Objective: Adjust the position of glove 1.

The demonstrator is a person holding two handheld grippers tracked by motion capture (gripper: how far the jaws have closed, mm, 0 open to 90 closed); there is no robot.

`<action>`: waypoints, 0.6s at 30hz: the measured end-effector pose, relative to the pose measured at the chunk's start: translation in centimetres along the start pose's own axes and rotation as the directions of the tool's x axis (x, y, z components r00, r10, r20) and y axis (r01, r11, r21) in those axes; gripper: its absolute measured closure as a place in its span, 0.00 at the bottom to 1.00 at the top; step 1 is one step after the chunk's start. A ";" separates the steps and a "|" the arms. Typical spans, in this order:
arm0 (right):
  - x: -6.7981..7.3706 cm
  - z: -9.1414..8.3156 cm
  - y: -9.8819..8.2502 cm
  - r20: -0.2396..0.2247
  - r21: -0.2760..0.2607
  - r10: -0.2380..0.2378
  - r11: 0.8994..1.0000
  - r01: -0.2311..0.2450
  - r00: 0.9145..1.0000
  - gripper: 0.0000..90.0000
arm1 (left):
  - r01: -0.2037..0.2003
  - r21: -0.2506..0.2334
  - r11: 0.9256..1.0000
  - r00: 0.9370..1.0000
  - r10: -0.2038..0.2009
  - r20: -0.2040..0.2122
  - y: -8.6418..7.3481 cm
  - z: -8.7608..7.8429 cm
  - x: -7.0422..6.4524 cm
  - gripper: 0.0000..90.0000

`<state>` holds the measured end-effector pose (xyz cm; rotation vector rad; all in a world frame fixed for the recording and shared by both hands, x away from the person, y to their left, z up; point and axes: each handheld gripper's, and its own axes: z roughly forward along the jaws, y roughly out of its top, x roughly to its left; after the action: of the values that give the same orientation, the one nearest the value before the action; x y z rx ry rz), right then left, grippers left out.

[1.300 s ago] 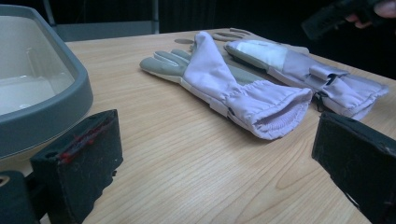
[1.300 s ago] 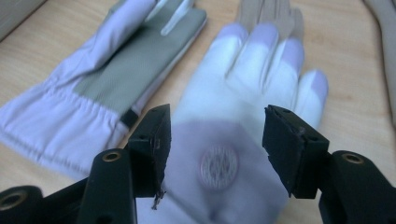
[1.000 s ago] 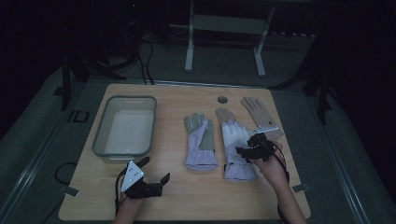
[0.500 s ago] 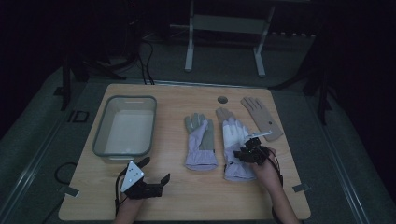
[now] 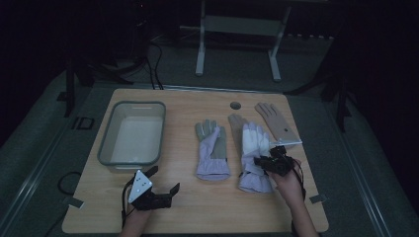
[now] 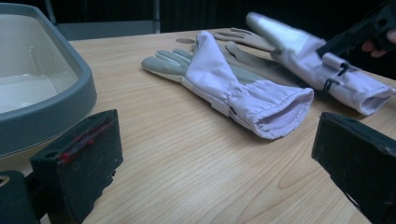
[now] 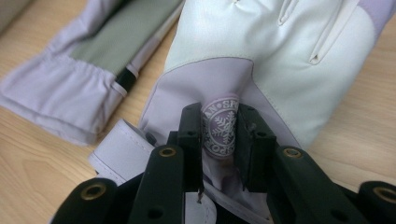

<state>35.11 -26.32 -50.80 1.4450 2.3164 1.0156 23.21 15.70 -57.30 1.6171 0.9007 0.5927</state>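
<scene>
Jaws of the right gripper (image 7: 219,140) have just been closing and now pinch a fold of the white glove (image 5: 254,148) at its wrist, right of the grey-palmed glove (image 5: 212,150); bare tabletop (image 5: 207,202) lies toward the near edge. Left gripper (image 5: 160,190) rests wide open near the grey bin (image 5: 131,136), holding nothing.

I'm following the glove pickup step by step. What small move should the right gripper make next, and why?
Probably lift slightly. The right gripper, whose jaws have just been closing, pinches a fold of the white-and-lilac glove at its round logo patch, while the glove lies flat on the table.
</scene>
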 end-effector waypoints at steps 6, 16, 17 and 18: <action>0.0 -2.7 0.6 0.001 -0.074 0.040 0.996 -0.040 0.999 0.82 | 0.001 0.000 1.000 1.000 -0.001 -0.003 0.0 0.0 0.0 0.02; 1.4 -6.3 4.1 0.026 -0.148 -0.001 0.989 0.005 1.000 0.82 | 0.000 0.001 1.000 1.000 0.000 -0.005 0.0 0.1 0.0 0.02; 1.7 -6.5 4.5 0.025 -0.155 -0.008 0.988 0.012 1.000 0.82 | 0.000 0.001 1.000 1.000 0.000 -0.005 0.0 0.1 0.0 0.02; 1.9 -6.8 4.9 0.022 -0.164 -0.011 0.986 0.015 1.000 0.82 | 0.000 0.000 1.000 1.000 0.000 -0.006 0.0 0.1 0.0 0.02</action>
<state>34.04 -26.25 -42.32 1.3679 2.1675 1.1521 23.28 15.68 -57.32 1.6163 0.9050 0.5974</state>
